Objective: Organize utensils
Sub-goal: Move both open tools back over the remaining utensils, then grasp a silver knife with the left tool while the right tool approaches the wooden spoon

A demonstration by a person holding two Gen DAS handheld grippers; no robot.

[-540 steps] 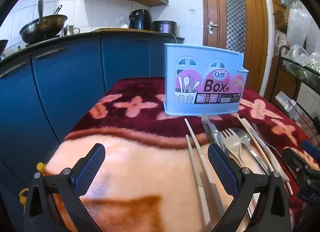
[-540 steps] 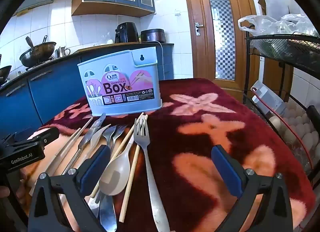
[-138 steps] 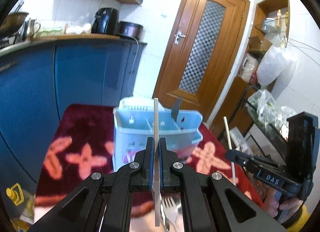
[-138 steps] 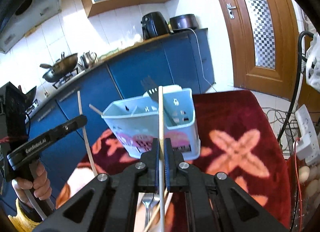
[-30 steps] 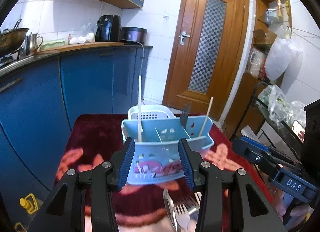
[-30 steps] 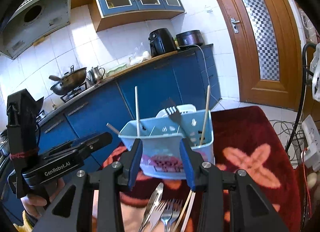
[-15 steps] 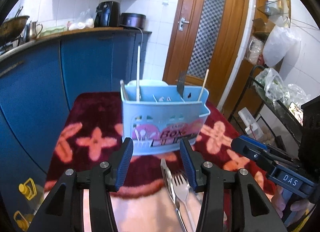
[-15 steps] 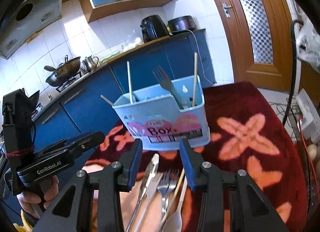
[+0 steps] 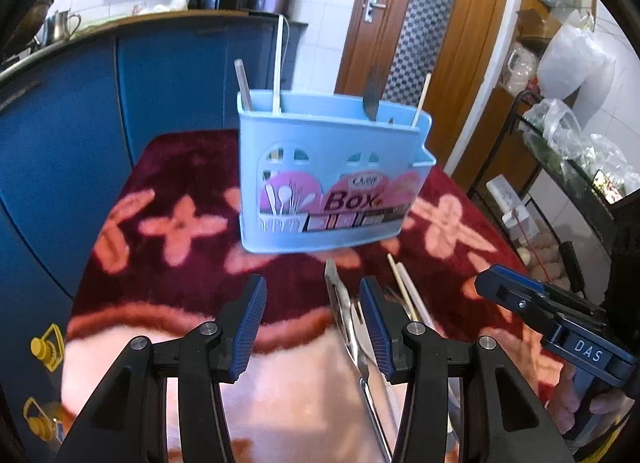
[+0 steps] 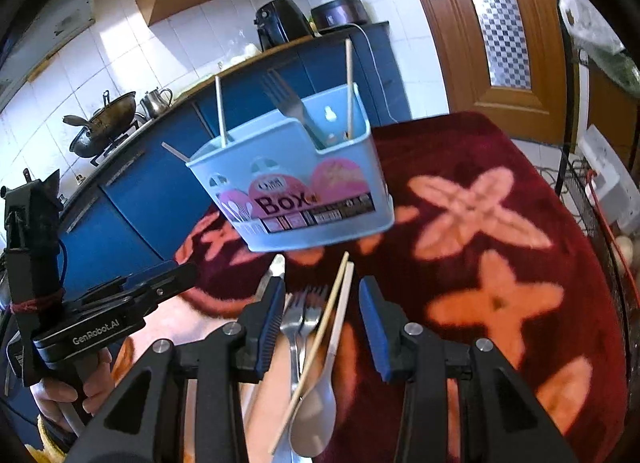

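**kitchenbot_fan:** So both claws are hanging empty right now. The left gripper [image 9: 310, 327] is sitting with its blue pads apart, nothing between them, and the right gripper [image 10: 320, 323] is parted too, straddling the pile without pinching anything. The leftover cutlery is lying on the dark red floral blanket [image 10: 500, 263], just in front of the pale blue plastic utensil caddy [image 10: 296, 191].

**umi_tinkerer:** What's still out? I'm seeing two steel forks [image 10: 300, 323], a pale spoon [image 10: 316, 415], a wooden chopstick [image 10: 320, 339] lying across it, and steel tongs [image 9: 344, 315] in the left view.

**kitchenbot_fan:** Yeah. My guess — the chopstick is going to be light, stiff and prone to rolling, so pinching it mid-shaft looks safest. The forks are probably slick and thin on that plush pile; grabbing the handle edge-on seems best.

**umi_tinkerer:** Readable text: "Box" on the caddy's pink label, "GenRobot.AI" on the left handle, "DAS" on the right one — the small print is too blurry.
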